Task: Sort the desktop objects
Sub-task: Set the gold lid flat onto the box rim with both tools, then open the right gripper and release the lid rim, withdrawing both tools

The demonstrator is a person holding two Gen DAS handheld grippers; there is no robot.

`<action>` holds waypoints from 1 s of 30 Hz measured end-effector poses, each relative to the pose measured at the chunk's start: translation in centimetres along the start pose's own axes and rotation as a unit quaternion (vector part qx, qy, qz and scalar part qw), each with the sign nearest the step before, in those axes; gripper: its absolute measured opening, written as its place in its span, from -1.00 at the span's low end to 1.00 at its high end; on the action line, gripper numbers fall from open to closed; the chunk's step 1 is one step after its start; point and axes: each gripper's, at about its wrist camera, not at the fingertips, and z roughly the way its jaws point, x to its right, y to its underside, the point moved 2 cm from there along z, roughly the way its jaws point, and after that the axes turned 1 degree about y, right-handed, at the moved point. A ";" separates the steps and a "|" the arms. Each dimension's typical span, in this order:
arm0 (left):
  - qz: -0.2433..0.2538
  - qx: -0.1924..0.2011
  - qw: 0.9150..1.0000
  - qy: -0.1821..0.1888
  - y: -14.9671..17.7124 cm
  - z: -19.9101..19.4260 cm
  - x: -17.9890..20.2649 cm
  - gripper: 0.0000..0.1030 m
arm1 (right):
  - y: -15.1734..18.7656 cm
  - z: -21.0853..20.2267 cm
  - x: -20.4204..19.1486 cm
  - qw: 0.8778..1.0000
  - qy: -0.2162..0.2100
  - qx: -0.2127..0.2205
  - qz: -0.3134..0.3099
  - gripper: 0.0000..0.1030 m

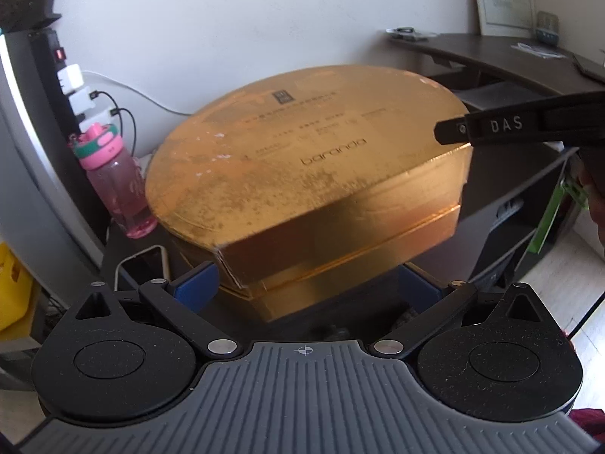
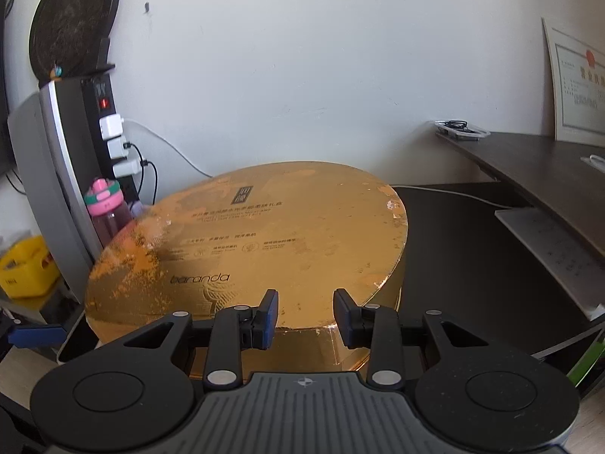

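Gold box, lid on (printed "baranda"): sat on dark desk, pink bottle near its left edge, bare desk to its right. Left gripper spread wide at box corner. Right gripper parted over near rim.

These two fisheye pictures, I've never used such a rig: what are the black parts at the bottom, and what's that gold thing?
Each picture comes from a camera mounted on a hand-held gripper, looking forward along its two fingers; a person carries one gripper in each hand. The black discs and arms at the bottom are the gripper's own mechanism.

In the left wrist view, the left gripper is spread wide around the near corner of the gold box, a large lidded gift box marked "baranda". The right gripper shows there as a black finger at the box's right edge.

In the right wrist view, the right gripper is open at the lid's near rim, not clamped. Behind the box stands a pink water bottle.
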 end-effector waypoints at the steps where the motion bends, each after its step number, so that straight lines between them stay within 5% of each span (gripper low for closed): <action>1: -0.002 -0.001 1.000 0.002 0.1 0.0 -0.1 1.00 | 0.0 0.0 -0.2 1.000 0.000 -0.002 -0.005 -0.32; 15: -0.030 0.012 0.999 0.009 -0.3 0.0 -2.3 1.00 | 0.7 1.3 -1.3 0.999 0.029 -0.038 -0.023 -0.23; 22: -0.070 0.101 0.986 -0.110 -2.0 -0.2 -5.2 1.00 | 0.0 0.6 -3.0 0.999 0.016 -0.003 -0.032 -0.17; 30: -0.123 0.047 0.974 -0.182 -2.4 2.7 -8.3 1.00 | 0.3 1.6 -4.0 0.998 0.012 -0.016 -0.054 -0.09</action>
